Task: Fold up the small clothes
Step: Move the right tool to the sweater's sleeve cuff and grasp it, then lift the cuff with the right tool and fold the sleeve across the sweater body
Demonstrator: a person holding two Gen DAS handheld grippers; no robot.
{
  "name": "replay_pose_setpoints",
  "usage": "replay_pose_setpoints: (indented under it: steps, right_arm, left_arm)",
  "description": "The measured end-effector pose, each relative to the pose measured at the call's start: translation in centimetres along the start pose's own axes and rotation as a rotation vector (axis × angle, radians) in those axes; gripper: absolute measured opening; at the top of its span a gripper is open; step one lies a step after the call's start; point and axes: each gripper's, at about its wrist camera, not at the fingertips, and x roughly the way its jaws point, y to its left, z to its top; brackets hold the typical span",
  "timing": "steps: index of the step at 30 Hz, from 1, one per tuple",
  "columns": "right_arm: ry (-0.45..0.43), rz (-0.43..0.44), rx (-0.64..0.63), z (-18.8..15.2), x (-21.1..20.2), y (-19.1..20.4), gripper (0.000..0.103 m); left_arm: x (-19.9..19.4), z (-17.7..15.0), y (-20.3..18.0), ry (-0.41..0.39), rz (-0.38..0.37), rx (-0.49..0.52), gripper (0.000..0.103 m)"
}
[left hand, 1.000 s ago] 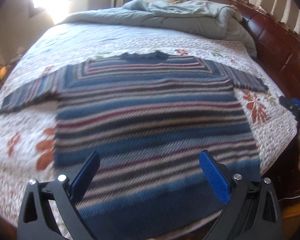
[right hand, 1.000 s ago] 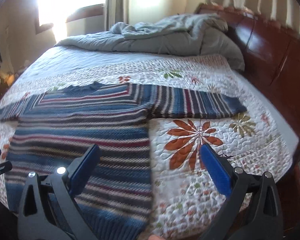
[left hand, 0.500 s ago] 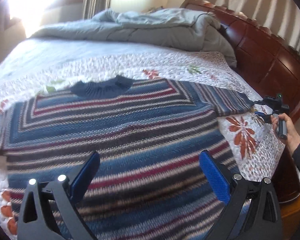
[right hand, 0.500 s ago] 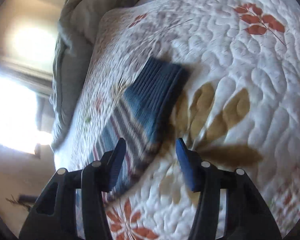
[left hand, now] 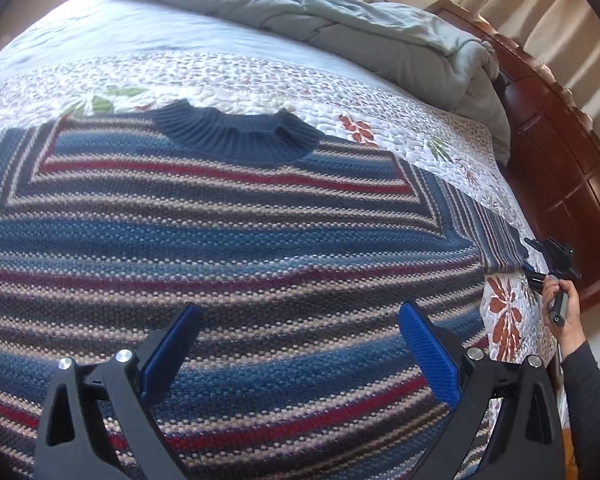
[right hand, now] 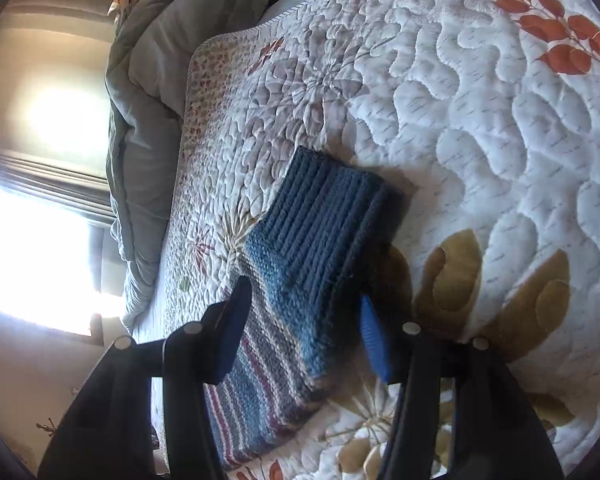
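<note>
Quilted bed [left hand: 260,76] (sweater [left hand: 220,240], duvet [left hand: 360,20])

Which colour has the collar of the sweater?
The collar is plain dark navy blue, ribbed, unlike the striped sweater body. The left wrist view shows it best.

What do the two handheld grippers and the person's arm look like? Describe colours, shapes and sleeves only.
Left gripper: black angular plastic frame with triangular cut-outs, silver round bolts, textured blue pads on the jaws. Right gripper: same black frame, silver bolts, blue pads. The bare right hand grips a dark handle; the forearm wears a dark grey long sleeve.
</note>
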Motion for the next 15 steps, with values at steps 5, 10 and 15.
replay_pose_setpoints:
  steps: [5,10,15]
  right_arm:
    - [0.002,-0.011,-0.009,0.6,0.8,0.6,0.050]
    - [0.010,-0.031,-0.028,0.8,1.0,0.9,0.023]
    - [-0.014,-0.050,-0.097,0.4,0.0,3.1,0.011]
  left_arm:
    - [0.2,0.0,0.7,0.016,0.006,-0.002,0.099]
    - [-0.3,-0.1,1.1,0.016,0.004,-0.007,0.099]
    - [-0.9,-0.1,1.4,0.018,0.007,-0.008,0.099]
